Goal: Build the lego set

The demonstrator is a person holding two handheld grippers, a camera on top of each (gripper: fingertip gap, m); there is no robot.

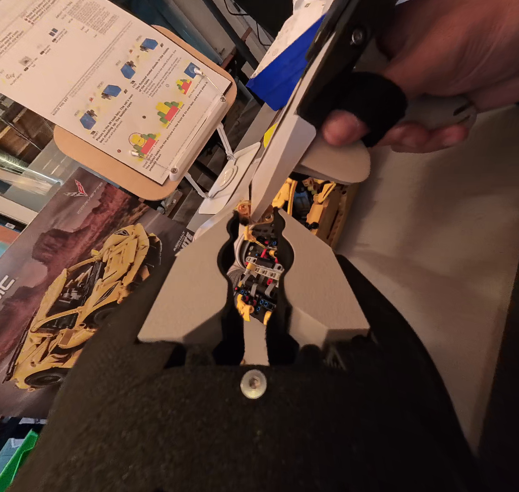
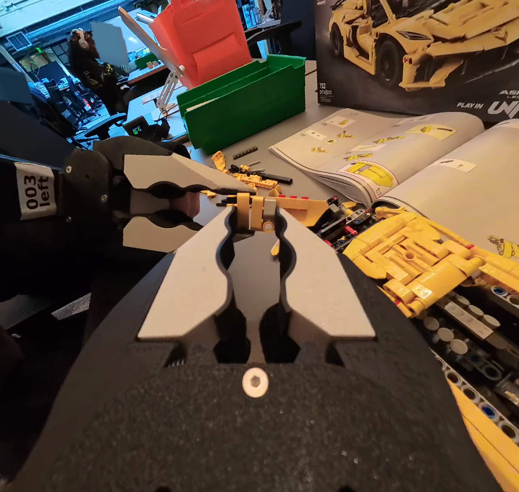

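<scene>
I see the set box (image 2: 415, 43) behind the open manual (image 2: 393, 152). Half-built yellow car (image 2: 398, 262) lies right. My right gripper (image 2: 254, 214) pinches a small yellow sub-assembly (image 2: 257, 211); left gripper (image 2: 224, 206), parted, flanks it.

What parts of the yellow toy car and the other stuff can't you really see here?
- Left wrist view: the yellow brick car model is mostly hidden behind both grey grippers.
- Right wrist view: the car model runs off the right edge.
- Right wrist view: inside the green plastic bin is hidden by its wall.
- Right wrist view: the open instruction booklet has drawings too small to make out.
</scene>
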